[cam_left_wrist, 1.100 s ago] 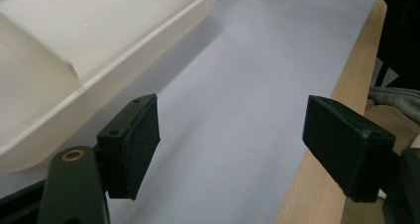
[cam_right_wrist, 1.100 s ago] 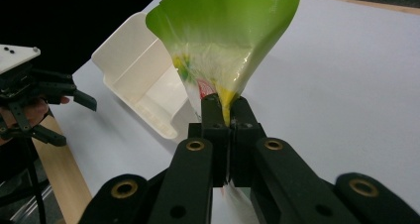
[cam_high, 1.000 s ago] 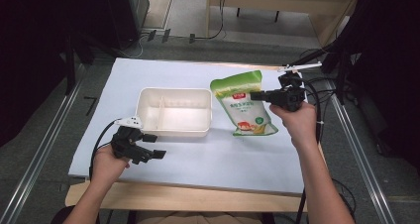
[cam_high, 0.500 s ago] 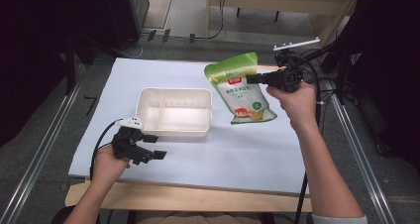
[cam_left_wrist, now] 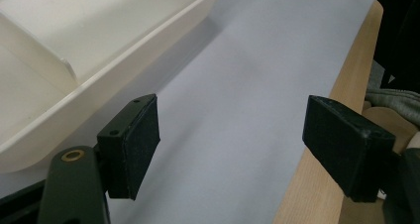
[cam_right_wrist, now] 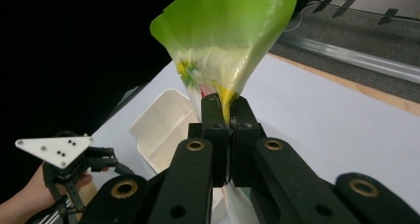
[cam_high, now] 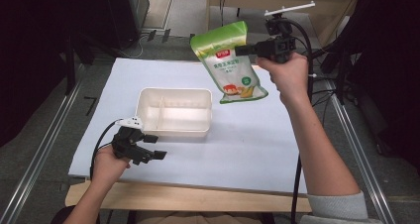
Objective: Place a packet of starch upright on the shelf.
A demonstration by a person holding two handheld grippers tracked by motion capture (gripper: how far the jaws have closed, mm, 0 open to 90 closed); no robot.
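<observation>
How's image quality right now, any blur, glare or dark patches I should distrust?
High view: soft overall, surroundings nearly black, table evenly lit. Right gripper view: pouch glows translucent, its print blurred; left half black. Left gripper view: sharp jaws, tray slightly washed out.

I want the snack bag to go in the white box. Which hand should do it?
The right one, probably. Its gripper already pinches the green bag in the air beside the white box. The left gripper rests on the table with open fingers.
</observation>
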